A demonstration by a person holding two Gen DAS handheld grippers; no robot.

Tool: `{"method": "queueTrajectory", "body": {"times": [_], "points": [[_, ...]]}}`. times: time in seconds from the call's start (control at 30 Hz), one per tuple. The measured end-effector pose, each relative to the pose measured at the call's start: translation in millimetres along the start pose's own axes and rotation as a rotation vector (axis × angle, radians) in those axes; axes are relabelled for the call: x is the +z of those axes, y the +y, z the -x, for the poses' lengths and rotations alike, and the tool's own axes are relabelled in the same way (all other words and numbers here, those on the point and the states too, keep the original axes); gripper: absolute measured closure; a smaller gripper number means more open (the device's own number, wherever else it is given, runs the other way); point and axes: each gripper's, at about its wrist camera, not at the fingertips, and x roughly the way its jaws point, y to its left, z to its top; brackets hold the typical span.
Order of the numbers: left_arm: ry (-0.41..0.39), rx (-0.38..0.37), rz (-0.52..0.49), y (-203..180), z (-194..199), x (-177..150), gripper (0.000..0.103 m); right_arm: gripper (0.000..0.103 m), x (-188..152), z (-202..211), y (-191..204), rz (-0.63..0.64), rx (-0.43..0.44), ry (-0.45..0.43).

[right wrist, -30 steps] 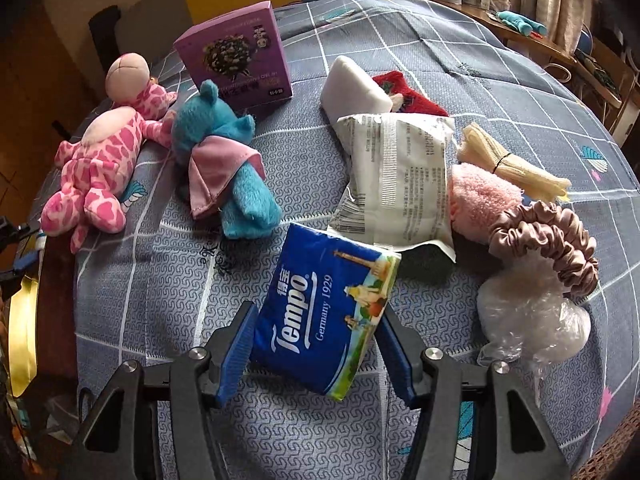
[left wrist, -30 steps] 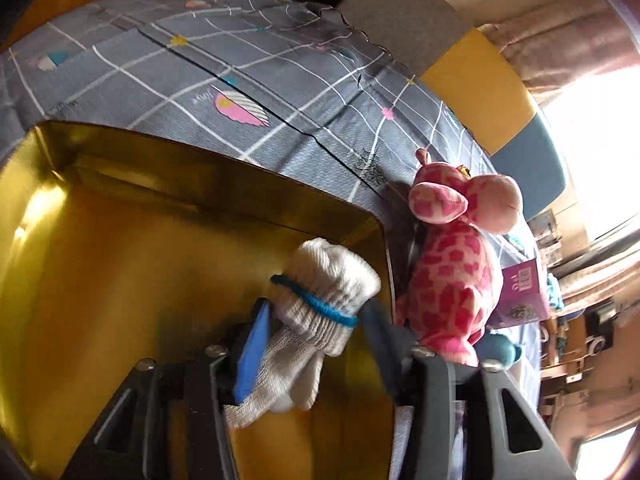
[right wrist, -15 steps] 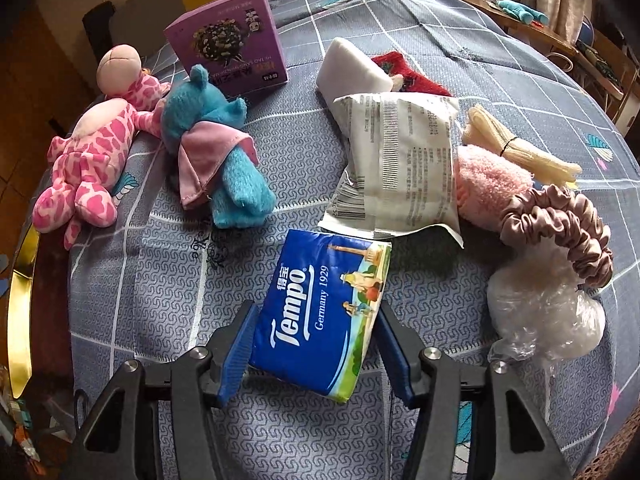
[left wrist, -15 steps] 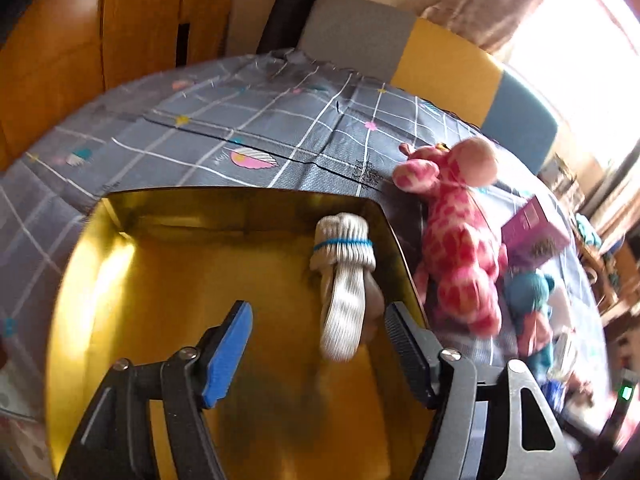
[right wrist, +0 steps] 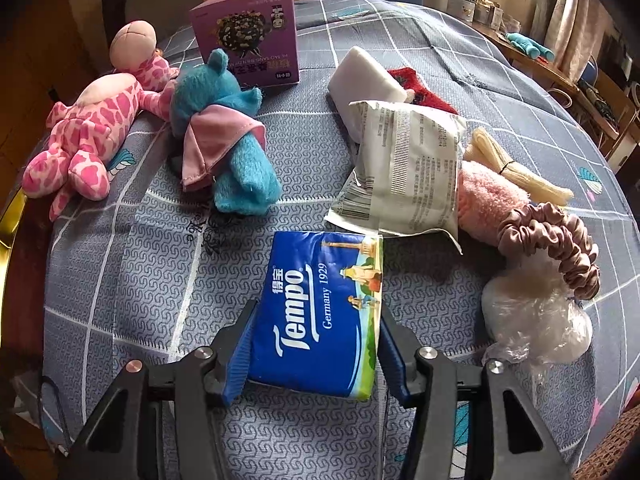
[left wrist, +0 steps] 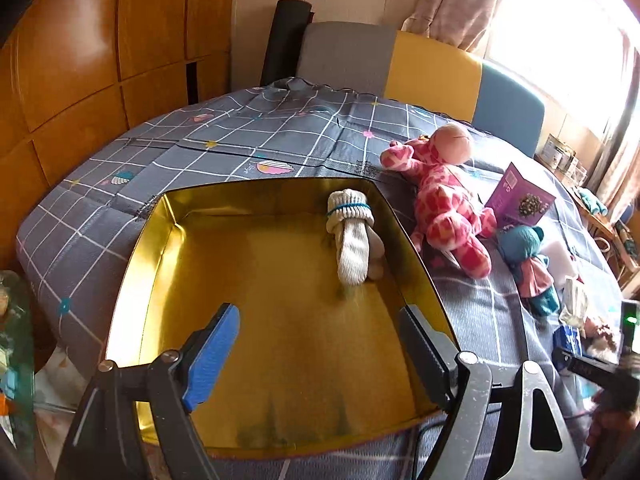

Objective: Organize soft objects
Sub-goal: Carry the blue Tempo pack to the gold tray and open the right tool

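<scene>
Left tool: jaws wide, just been opening, nothing between them; hovering over gold tray
Rolled white sock: lying inside tray against its right wall, blue band near the far end, clear of the blue pads
Right tool: jaws just been closing, pads pressed on both sides of blue tissue pack; pack resting on grey checked worktop cloth
Beyond pack: white printed pouch, pink fluffy item, mauve scrunchie, clear plastic bundle
Further left: blue plush beside pink giraffe plush; giraffe just beside tray's right wall
Far: purple box upright; white block
</scene>
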Motion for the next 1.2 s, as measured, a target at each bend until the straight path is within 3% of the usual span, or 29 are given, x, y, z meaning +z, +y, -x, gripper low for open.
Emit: {"method": "queueTrajectory", "body": {"times": [0.2,0.37,0.67,1.0,1.2], "points": [[0.002,0.001,0.001,2.3,6.9,-8.6,0.02,0.049,-0.6,7.7,3.1,0.006,-0.015,-0.007],[0.006,0.003,0.012,7.8,8.4,-11.8,0.02,0.049,3.7,30.6,25.4,0.074,0.007,-0.066],[0.013,0.012,0.045,20.5,7.4,-15.5,0.02,0.049,5.7,74.5,103.8,0.302,0.194,-0.115],[-0.012,0.042,0.09,39.4,10.6,-10.7,0.02,0.049,14.6,94.2,206.5,0.462,0.47,-0.061],[-0.032,0.085,0.159,67.0,12.7,-3.9,0.02,0.049,21.4,80.0,275.4,0.586,0.502,-0.024]]}}
